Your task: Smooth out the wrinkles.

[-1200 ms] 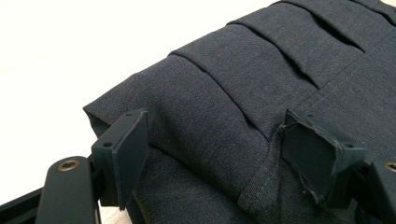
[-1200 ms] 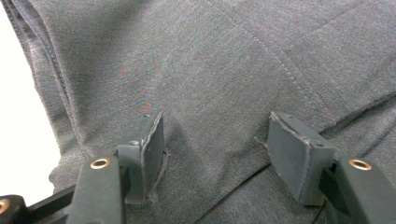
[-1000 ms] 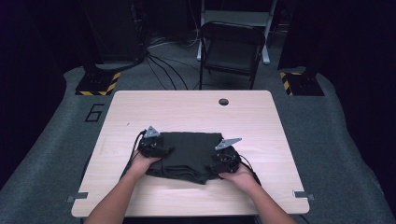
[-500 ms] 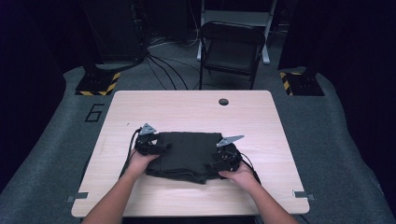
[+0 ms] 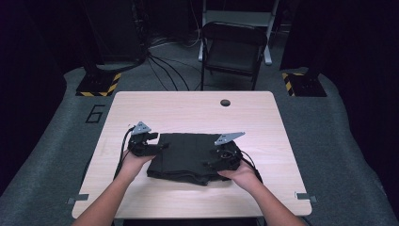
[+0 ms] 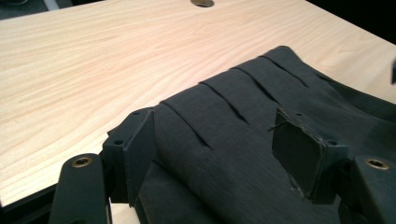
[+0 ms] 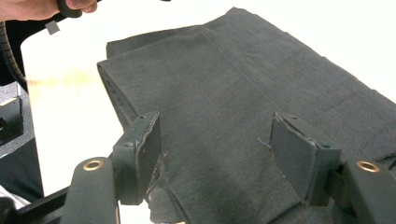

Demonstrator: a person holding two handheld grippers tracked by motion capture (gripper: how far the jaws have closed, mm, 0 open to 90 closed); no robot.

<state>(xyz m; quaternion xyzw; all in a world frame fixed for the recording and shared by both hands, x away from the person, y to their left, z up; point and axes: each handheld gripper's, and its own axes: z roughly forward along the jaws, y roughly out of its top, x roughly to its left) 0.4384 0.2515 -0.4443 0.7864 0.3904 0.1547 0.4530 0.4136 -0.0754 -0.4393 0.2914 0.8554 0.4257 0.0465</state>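
Folded black garment (image 5: 193,157) lies flat on the light wood bench (image 5: 188,108), near the person's edge, roughly centred left-to-right. Looks like dark knit fabric, several layers stacked; pleat-like creases show in the left gripper view (image 6: 243,93).

Left hand-held gripper (image 5: 149,147) sits at the garment's left edge. Jaws wide apart and have just been closing a bit; fabric lies below and between the pads (image 6: 140,149), pads not pressing on it. Nothing gripped.

Right hand-held gripper (image 5: 221,157) is over the garment's right side. Jaws also wide apart, cloth (image 7: 224,102) spread beneath and between them, pads (image 7: 299,154) clear of it. Nothing gripped.

Both of the person's hands come in from the near edge, left hand (image 5: 134,162) just off the cloth, right hand (image 5: 242,174) at its near-right corner. Grommet hole (image 5: 225,102) in the bench at the far side, well apart from the garment. Folding chair (image 5: 233,47) behind the bench.
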